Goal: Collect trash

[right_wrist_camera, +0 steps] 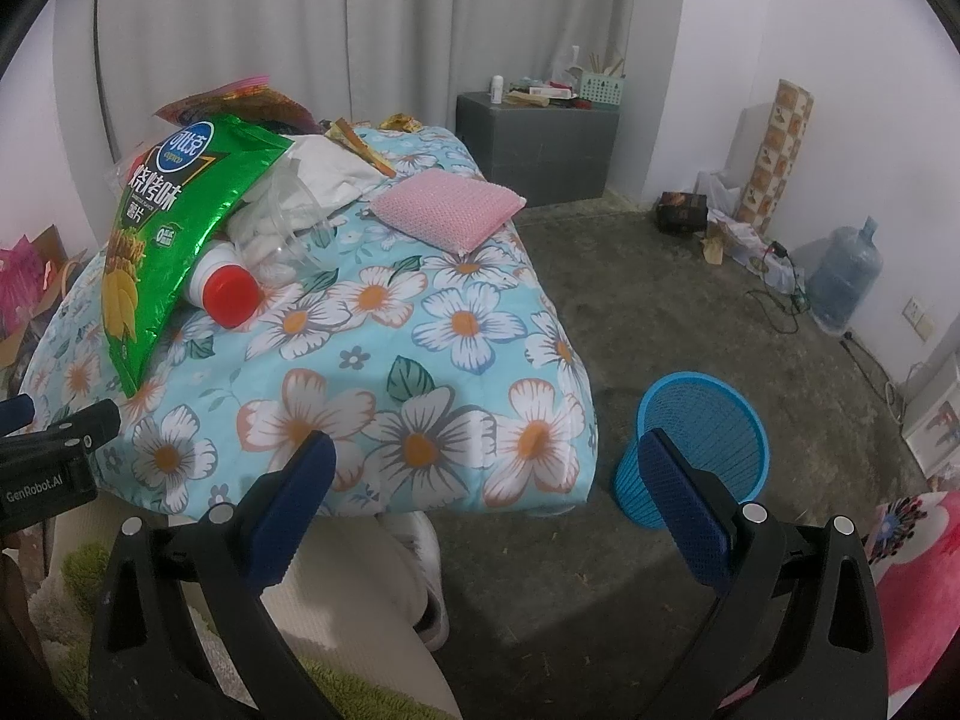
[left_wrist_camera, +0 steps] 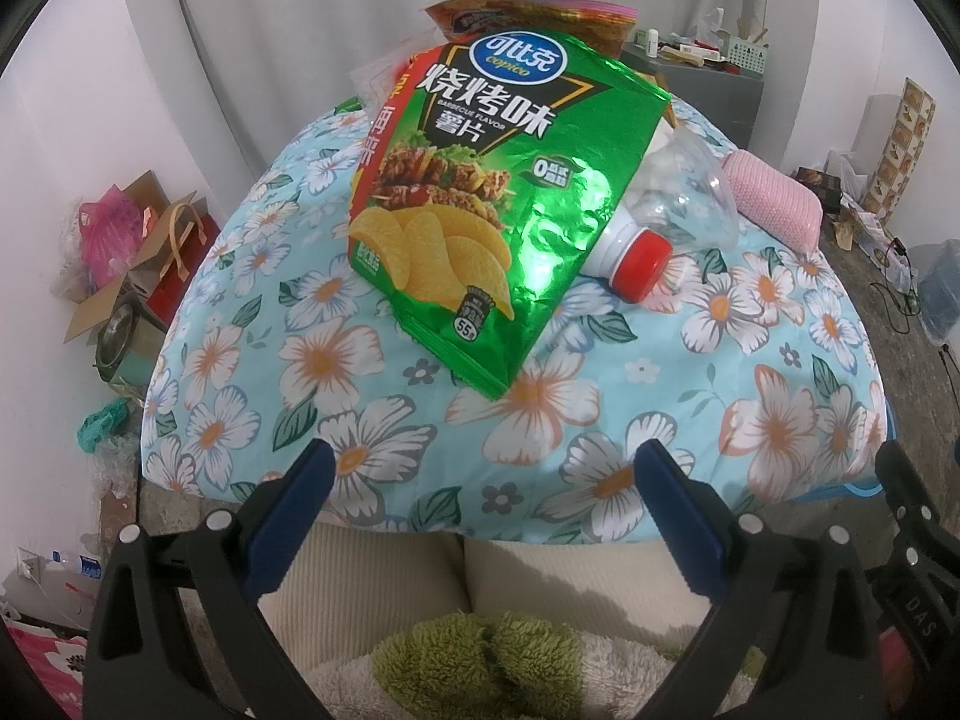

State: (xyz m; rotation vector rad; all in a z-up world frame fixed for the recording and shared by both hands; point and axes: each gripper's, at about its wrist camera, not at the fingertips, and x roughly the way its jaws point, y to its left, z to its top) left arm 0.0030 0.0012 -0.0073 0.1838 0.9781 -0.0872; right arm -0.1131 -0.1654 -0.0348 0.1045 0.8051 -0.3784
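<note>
A green chip bag (left_wrist_camera: 474, 210) (right_wrist_camera: 162, 240) lies on top of a trash pile on the floral quilt (left_wrist_camera: 540, 420) (right_wrist_camera: 420, 372). Under its right edge sits a white bottle with a red cap (left_wrist_camera: 641, 258) (right_wrist_camera: 228, 294) and a crumpled clear plastic cup (left_wrist_camera: 690, 180) (right_wrist_camera: 288, 228). More wrappers (left_wrist_camera: 528, 18) (right_wrist_camera: 240, 99) stick out behind. My left gripper (left_wrist_camera: 486, 468) is open, short of the bag's near corner, holding nothing. My right gripper (right_wrist_camera: 486, 468) is open over the quilt's near right corner. A blue mesh bin (right_wrist_camera: 702, 444) stands on the floor right of the bed.
A pink pad (left_wrist_camera: 774, 198) (right_wrist_camera: 447, 210) lies on the quilt's right side. A grey cabinet (right_wrist_camera: 540, 144) stands at the back. Boxes and bags (left_wrist_camera: 132, 258) crowd the floor at left. A water jug (right_wrist_camera: 843, 276) and cables lie by the right wall. A person's lap (left_wrist_camera: 480, 600) is below.
</note>
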